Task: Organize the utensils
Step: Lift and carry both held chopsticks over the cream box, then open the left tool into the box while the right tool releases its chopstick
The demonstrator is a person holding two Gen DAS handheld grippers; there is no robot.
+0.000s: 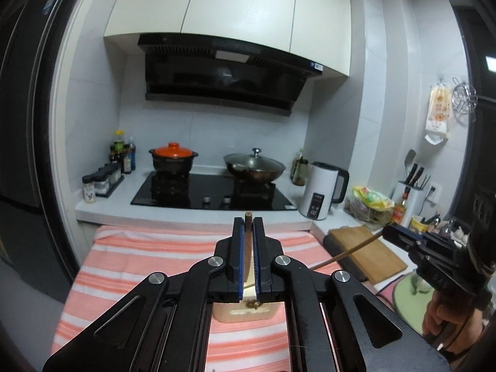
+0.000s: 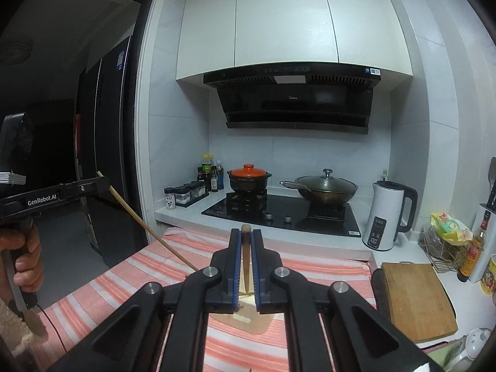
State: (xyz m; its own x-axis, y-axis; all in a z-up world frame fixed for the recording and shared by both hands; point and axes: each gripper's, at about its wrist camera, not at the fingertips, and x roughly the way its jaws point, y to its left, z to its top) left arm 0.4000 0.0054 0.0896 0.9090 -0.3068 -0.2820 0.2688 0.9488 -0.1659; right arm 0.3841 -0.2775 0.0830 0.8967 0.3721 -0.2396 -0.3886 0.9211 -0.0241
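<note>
Each hand-held gripper, left [image 1: 248,226] and right [image 2: 245,241], was clamped on a thin wooden chopstick [image 1: 248,217] above the striped cloth [image 1: 148,257] and a cream box [image 1: 245,311].

An orange-lidded pot [image 2: 249,177], lidded wok [image 2: 325,187] and white kettle [image 2: 389,214] stand behind.

I see my black left gripper [image 1: 247,226] with blue pads closed on a brown wooden chopstick [image 1: 248,217]. My black right gripper [image 2: 247,238] clamps a second brown stick [image 2: 245,248]. Beneath lies a cloth striped orange-pink and white [image 1: 139,257]. On the glossy black hob [image 2: 279,214], a black clay pot [image 2: 248,179] wears an orange lid. The kettle [image 2: 387,214] is white with a black handle.
</note>
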